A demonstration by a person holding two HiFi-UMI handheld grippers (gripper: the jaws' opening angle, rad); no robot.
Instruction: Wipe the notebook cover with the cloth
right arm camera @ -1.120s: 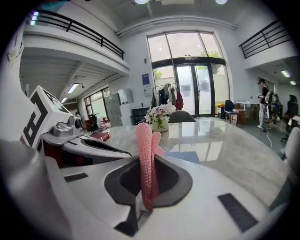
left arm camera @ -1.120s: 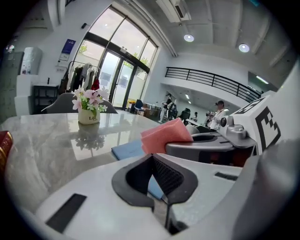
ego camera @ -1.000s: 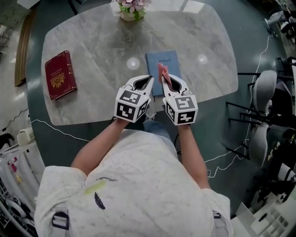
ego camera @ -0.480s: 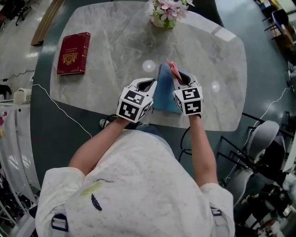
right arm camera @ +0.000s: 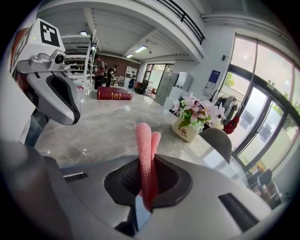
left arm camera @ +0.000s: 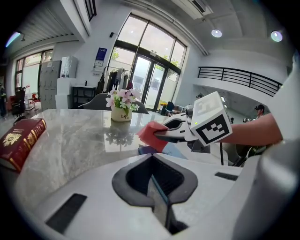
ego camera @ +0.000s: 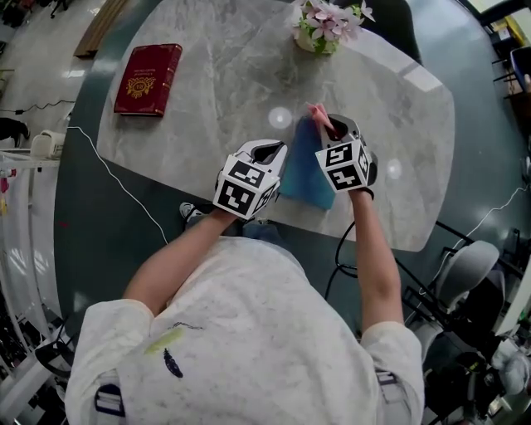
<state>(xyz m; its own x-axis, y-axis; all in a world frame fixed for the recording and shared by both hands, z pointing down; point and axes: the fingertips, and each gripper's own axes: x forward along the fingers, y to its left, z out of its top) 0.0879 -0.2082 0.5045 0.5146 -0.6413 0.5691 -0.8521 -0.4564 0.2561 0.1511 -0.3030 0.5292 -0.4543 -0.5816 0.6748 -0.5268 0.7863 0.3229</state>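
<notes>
The blue notebook [ego camera: 305, 174] is tilted up off the marble table [ego camera: 224, 83], between my two grippers. My left gripper [ego camera: 278, 149] is shut on its left edge. In the left gripper view the notebook [left arm camera: 159, 203] shows as a thin blue-edged strip pinched between the jaws. My right gripper [ego camera: 332, 126] is shut on a pink cloth [ego camera: 317, 113] at the notebook's far right corner. The folded cloth [right arm camera: 144, 145] sticks up out of the right gripper's jaws. From the left gripper view, the right gripper [left arm camera: 164, 133] holds the cloth [left arm camera: 151, 136] just above the notebook.
A dark red book [ego camera: 149, 79] lies at the table's far left. A flower pot [ego camera: 328, 25] stands at the far edge. A white cable [ego camera: 116, 178] runs over the floor on the left, and a chair [ego camera: 465, 266] stands at the lower right.
The notebook lay flat on the table; now my left gripper holds it tilted up. The right gripper has carried the cloth to the notebook's far right. The head camera has shifted.
</notes>
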